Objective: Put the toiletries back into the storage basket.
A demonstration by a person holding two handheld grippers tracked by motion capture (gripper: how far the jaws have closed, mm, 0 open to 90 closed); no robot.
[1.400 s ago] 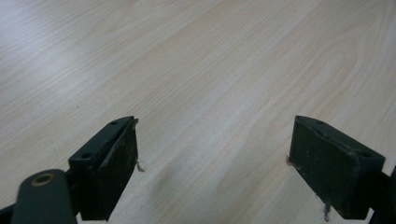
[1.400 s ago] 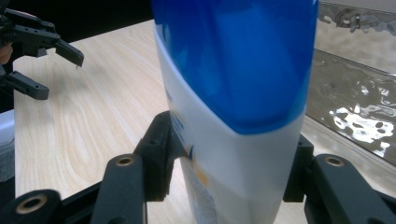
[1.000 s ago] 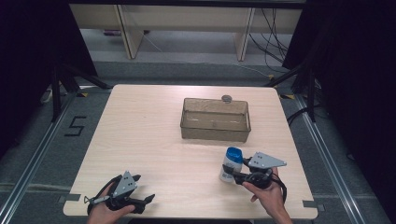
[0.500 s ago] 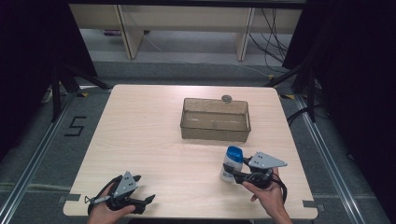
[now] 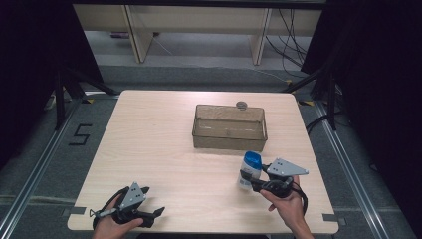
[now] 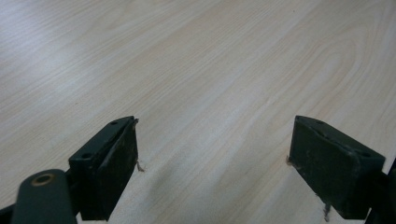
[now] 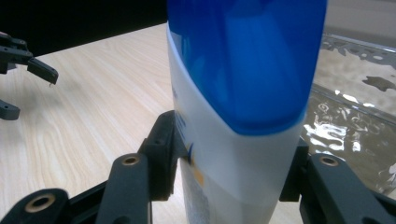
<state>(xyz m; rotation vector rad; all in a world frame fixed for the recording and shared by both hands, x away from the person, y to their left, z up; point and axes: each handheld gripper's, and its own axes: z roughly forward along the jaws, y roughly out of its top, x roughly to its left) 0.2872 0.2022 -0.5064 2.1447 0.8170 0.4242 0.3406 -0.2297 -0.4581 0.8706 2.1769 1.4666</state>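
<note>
A white bottle with a blue cap [image 5: 249, 169] stands upright on the wooden table [image 5: 164, 144], near its right front part. My right gripper [image 5: 247, 180] is shut on the bottle's white body, below the cap. In the right gripper view the bottle [image 7: 238, 116] sits close up, and both black jaws press on its sides. My left gripper [image 5: 152, 201] rests at the table's front left, held in a hand. Its jaws stand wide apart in the left gripper view, over bare wood [image 6: 210, 84], with nothing between them.
A clear plastic bin [image 5: 230, 127] stands behind the bottle at the table's right middle, with a small round dark object [image 5: 242, 105] at its far rim. The bin's wall [image 7: 355, 112] shows to the right of the bottle. Dark stands flank the table.
</note>
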